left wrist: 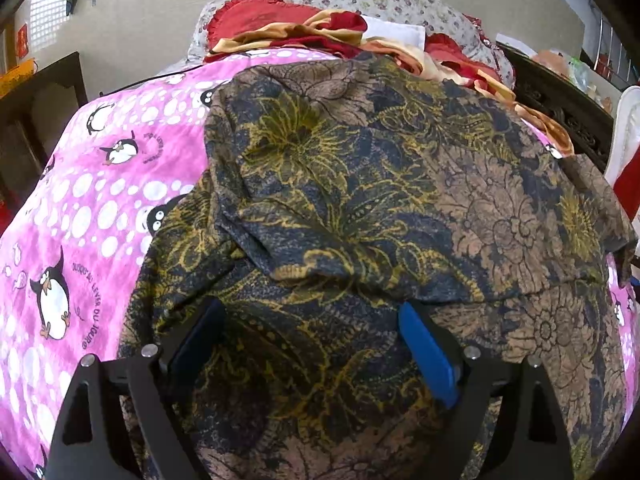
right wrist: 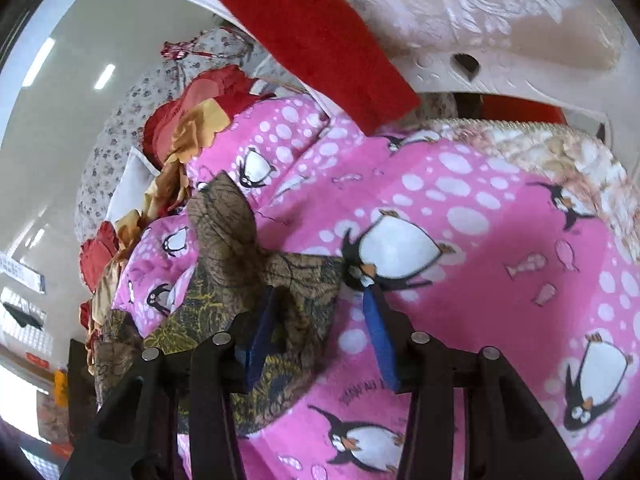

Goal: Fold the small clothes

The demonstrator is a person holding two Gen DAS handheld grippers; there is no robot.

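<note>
Garment [left wrist: 360,208] of thin fabric, printed with olive-yellow and brown flowers on dark blue, lies spread across the pink penguin-print bedsheet [left wrist: 80,208], reaching from the near edge of the bed toward the heap of red and gold cloth [left wrist: 304,32] at the far end. Its upper layer is folded over the lower one, with a soft fold line running across just beyond the left gripper [left wrist: 312,320]. The cloth is creased and rumpled on its left side, flatter on the right where the brown flowers dominate. No container shows in either view.

The left gripper hangs over the garment's near part with its blue-padded fingers [left wrist: 428,344] wide apart; fabric lies under and between them, but the pads do not press on it.

In the right wrist view, a pointed corner of the garment [right wrist: 224,224] stands up off the sheet near the bed's side edge. The right gripper [right wrist: 320,304] has its jaws partly open; one finger sits against bunched fabric, the other over the bare pink sheet, and no cloth is pinched. A white plastic chair [right wrist: 480,32] with red cloth [right wrist: 312,40] draped over it stands beside the bed.
</note>
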